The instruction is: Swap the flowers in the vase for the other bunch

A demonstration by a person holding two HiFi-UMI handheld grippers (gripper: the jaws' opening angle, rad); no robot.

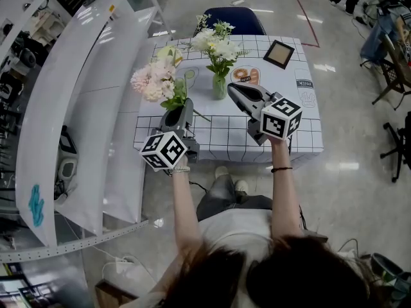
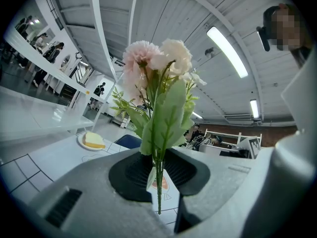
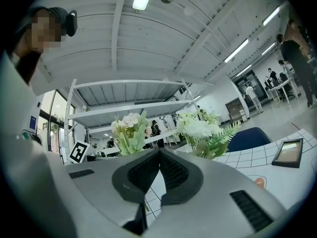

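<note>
A bunch of pink and cream flowers with green leaves stands upright at the table's left, held by its stems in my left gripper. In the left gripper view the thin green stems are pinched between the dark pads of that gripper. A small green glass vase holds a white bunch mid-table. My right gripper sits just right of the vase, jaws shut with nothing between them. The right gripper view shows both the pink bunch and the white bunch beyond the jaws.
The table has a white cloth with a black grid. A framed picture lies at its back right, a plate with a yellow slice at the back left. A blue chair stands behind; white shelving runs along the left.
</note>
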